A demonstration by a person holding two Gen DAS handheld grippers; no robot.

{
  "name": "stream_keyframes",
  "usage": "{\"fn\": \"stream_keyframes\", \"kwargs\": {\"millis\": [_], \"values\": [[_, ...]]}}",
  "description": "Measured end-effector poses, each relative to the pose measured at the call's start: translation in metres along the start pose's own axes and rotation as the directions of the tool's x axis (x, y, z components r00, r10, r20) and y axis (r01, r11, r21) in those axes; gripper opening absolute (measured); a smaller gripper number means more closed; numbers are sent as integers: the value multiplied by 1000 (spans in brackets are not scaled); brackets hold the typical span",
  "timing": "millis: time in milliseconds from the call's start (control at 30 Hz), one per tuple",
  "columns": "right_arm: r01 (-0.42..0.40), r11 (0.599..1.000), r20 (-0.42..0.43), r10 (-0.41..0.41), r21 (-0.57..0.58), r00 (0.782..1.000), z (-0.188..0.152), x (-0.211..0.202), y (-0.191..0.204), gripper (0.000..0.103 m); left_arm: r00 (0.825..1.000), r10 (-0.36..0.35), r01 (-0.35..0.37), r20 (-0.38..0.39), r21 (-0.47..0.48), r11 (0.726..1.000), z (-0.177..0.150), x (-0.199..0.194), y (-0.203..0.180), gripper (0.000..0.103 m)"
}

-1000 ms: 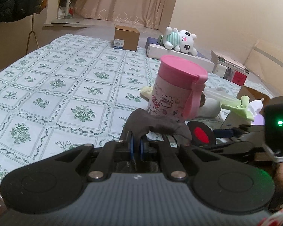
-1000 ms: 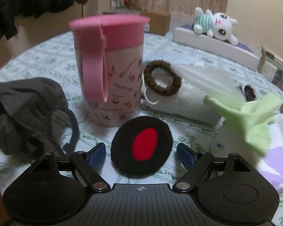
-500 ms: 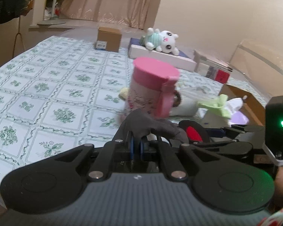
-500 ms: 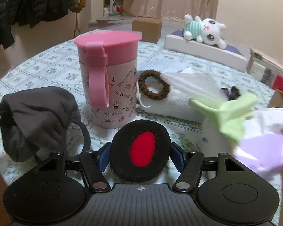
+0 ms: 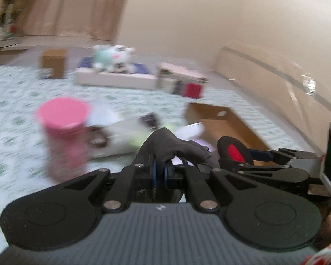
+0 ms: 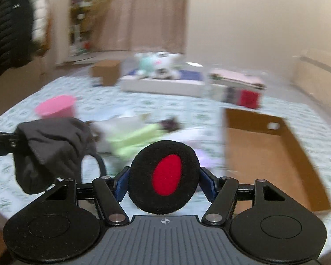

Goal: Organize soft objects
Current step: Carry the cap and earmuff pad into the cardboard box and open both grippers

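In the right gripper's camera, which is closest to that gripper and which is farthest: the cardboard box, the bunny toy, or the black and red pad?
1. Black and red pad: held in the right gripper.
2. Cardboard box: right side, on the bed.
3. Bunny toy: far back, on the white box.

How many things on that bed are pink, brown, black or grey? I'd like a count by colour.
Pink: 1, the pink-lidded plastic cup.
Brown: 2, the open flat cardboard tray and the small closed cardboard box.
Black with red centre: 1, the round fuzzy pad.
Grey: 1, the crumpled dark grey cloth.
Total: 5.
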State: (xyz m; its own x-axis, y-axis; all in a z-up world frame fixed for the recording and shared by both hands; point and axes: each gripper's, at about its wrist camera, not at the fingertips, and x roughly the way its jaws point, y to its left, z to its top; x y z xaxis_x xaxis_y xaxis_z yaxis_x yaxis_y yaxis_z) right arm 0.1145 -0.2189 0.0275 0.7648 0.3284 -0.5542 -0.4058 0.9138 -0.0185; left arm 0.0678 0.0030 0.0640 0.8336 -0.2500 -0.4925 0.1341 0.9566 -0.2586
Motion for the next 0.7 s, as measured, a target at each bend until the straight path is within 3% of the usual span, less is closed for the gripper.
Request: {"fn": "stream_keyframes", "kwargs": {"millis": [267,600,667,700], "values": [[186,978,23,-188,90,982,2,-27,-109,65,980,-198,198,-12,78,977,38,74,-96,6],[281,950,-43,-277,140,960,-20,-8,-200,65,950,-294,302,-101,79,950,40,178,-166,7],[289,945,-51,-285,153,957,-23,-4,-211,65,950,-285,296,-124,83,952,35,193,-173,12],[294,942,-57,-288,159,956,-25,-2,-216,65,951,-278,291,-136,91,952,32,199,-175,23]]}}
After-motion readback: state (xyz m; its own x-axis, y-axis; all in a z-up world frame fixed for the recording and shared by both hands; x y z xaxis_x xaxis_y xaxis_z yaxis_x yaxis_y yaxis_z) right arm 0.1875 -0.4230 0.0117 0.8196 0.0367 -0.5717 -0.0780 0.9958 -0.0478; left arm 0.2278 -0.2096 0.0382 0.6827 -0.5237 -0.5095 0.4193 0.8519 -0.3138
